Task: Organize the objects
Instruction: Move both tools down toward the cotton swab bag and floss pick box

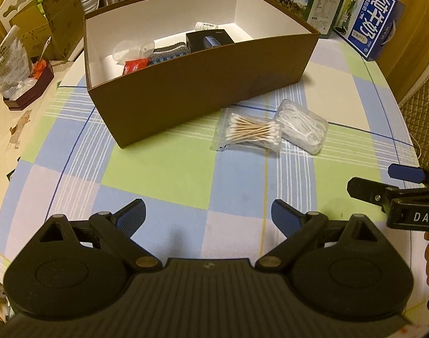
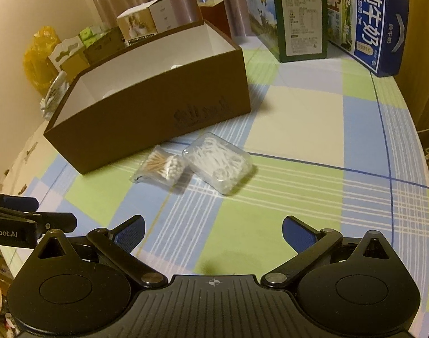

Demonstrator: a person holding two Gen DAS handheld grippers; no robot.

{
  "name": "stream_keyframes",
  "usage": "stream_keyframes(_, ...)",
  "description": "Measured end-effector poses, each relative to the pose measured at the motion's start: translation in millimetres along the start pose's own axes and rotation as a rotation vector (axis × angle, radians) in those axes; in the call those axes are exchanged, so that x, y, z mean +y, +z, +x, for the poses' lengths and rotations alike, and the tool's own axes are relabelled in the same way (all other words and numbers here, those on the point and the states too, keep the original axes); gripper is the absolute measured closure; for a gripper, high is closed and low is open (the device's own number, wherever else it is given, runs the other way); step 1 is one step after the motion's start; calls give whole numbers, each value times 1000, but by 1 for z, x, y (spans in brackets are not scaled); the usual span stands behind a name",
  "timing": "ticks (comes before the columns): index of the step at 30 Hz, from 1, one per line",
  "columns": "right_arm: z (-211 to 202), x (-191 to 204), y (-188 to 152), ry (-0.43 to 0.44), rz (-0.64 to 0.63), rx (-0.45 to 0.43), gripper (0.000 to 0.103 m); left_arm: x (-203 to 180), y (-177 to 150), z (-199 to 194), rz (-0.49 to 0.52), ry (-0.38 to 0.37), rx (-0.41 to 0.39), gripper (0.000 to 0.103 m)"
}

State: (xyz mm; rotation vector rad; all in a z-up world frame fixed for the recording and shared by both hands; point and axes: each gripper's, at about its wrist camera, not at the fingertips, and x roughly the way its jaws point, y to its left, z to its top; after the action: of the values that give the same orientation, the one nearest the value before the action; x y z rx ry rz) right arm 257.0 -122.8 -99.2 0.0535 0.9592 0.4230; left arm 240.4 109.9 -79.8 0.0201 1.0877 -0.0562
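Both sets of jaws spread wide and empty: left gripper (image 1: 208,211) and right gripper (image 2: 213,229) hovering over the checked tablecloth (image 1: 163,169), short of the loose items. Two items left outside the brown box (image 1: 203,84): one clear bag of cotton swabs (image 1: 249,132) and one clear plastic case of floss picks (image 1: 301,125), touching each other, just in front of the box's near wall. Inside the box, at least five things visible from the left view: a black case (image 1: 206,39), a striped grey cloth (image 1: 169,52), a red packet (image 1: 135,64), a clear plastic piece (image 1: 132,49), a small white bottle (image 1: 206,25).

Likely risks: pinching only the slack film of the swab bag and losing it mid-lift; nudging the floss case while closing on the bag, since the two lie edge to edge; slipping on the smooth hard case if gripped near a corner; catching the box's tall near wall on the way over. Two milk cartons standing beyond the box, well clear.
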Motion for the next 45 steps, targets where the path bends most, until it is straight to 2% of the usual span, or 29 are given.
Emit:
stream_keyframes(20, 44, -4, 19, -72, -117, -10, 4, -13, 21, 53, 46, -15, 39, 9)
stream_keyframes(25, 61, -4, 25, -71, -157, 0, 13, -15, 29, 68, 53, -26, 50, 9)
stream_keyframes(35, 98, -1, 37, -67, -234, 17, 18, -18, 43, 89, 57, -32, 61, 9)
stream_keyframes(39, 110, -1, 41, -67, -263, 23, 23, -18, 47, 94, 54, -35, 66, 9)
stream_keyframes(41, 114, 0, 41, -64, -278, 25, 27, -17, 48, 95, 51, -37, 69, 9)
stream_keyframes(42, 116, 0, 41, -65, -284, 24, 35, -17, 49, 96, 50, -38, 70, 9)
stream_keyframes(45, 115, -3, 41, -62, -275, 23, 36, -16, 51, 96, 41, -45, 69, 9)
